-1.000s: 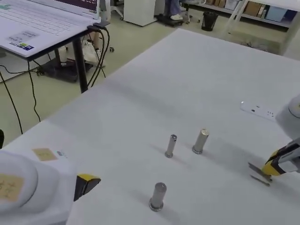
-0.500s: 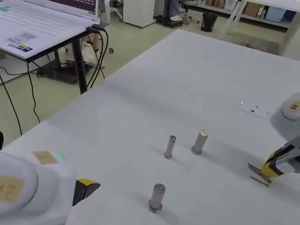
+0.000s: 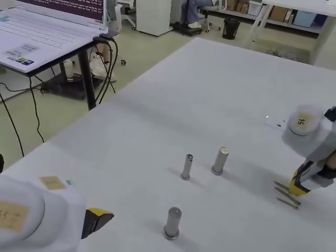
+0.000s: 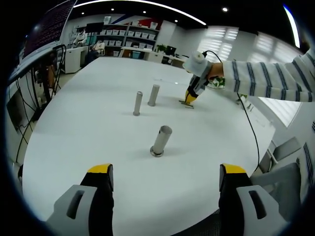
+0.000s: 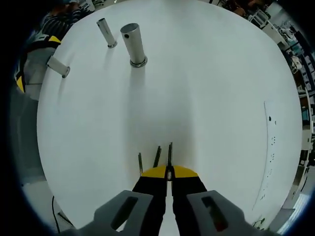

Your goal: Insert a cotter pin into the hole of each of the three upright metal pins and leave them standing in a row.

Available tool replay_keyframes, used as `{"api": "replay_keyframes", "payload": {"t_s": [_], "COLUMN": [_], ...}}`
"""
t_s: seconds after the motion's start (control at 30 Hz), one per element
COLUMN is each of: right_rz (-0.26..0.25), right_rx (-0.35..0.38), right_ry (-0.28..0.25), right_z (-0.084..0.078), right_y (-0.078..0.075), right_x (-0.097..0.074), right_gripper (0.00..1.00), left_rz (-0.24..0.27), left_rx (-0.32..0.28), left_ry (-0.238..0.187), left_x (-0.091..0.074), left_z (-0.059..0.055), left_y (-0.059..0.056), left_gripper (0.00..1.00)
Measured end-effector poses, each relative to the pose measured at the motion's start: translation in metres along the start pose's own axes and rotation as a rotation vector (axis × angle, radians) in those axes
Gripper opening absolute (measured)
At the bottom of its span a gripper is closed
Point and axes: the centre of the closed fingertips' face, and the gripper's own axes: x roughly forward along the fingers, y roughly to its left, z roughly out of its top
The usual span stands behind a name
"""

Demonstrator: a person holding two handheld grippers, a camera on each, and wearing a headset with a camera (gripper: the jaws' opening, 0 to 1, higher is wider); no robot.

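Observation:
Three upright metal pins stand on the white table (image 3: pixel 210 89): a thin one (image 3: pixel 187 167), a thicker one (image 3: pixel 220 160) to its right, and a third (image 3: pixel 171 223) nearer me. In the right gripper view the two far pins (image 5: pixel 106 33) (image 5: pixel 133 45) stand side by side. Three cotter pins lie side by side flat on the table (image 5: pixel 140 163) (image 5: pixel 157 156). My right gripper (image 5: pixel 169 172) is shut on the rightmost cotter pin (image 5: pixel 170 153) at table level. My left gripper (image 4: pixel 166 171) hangs open and empty, short of the near pin (image 4: pixel 161 141).
A flat white strip with small holes (image 3: pixel 275 122) lies beyond the right gripper. A laptop (image 3: pixel 42 26) sits on a side stand at the far left, with cables hanging below it. Bare tabletop surrounds the pins.
The head camera has shifted a little. My right gripper has leaned further over the cotter pins while staying at the same spot. The left gripper and the metal pins have not moved.

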Motion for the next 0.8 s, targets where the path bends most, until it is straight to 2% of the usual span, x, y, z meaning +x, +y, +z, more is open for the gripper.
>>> {"api": "replay_keyframes", "payload": {"t_s": [0.07,0.17,0.23,0.37,0.43,0.5,0.7,0.8], "right_rz": [-0.003,-0.021,-0.026,-0.047,-0.048,-0.054,-0.124,-0.161], "right_rx": [0.008,0.066,0.044,0.009,0.015,-0.008,-0.055,-0.092], "right_ry": [0.0,0.004,0.019,0.019,-0.019,-0.055,-0.134,-0.189], "right_z": [-0.001,-0.002,-0.004,-0.004,0.0,0.004,0.01,0.016], "right_y": [-0.002,-0.002,-0.005,-0.001,0.002,0.005,0.012,0.02], "right_x": [0.0,-0.002,0.0,-0.002,-0.006,-0.014,-0.044,-0.06], "right_gripper": [0.0,0.0,0.0,0.0,0.0,0.0,0.0,0.0], "left_rz": [-0.001,-0.005,-0.012,-0.005,-0.005,-0.004,-0.004,-0.011], "left_rx": [0.002,0.011,0.001,0.003,0.004,0.009,0.016,0.016], "left_ry": [-0.001,0.009,0.028,0.022,0.017,0.016,0.005,-0.012], "left_x": [0.0,-0.001,-0.001,-0.004,-0.006,-0.007,-0.009,-0.01], "left_z": [0.0,-0.001,-0.004,0.0,0.003,0.005,0.012,0.017], "left_y": [-0.002,-0.005,-0.006,-0.006,-0.006,-0.005,-0.004,-0.004], "left_gripper": [0.87,0.86,0.85,0.83,0.83,0.82,0.81,0.79]}}
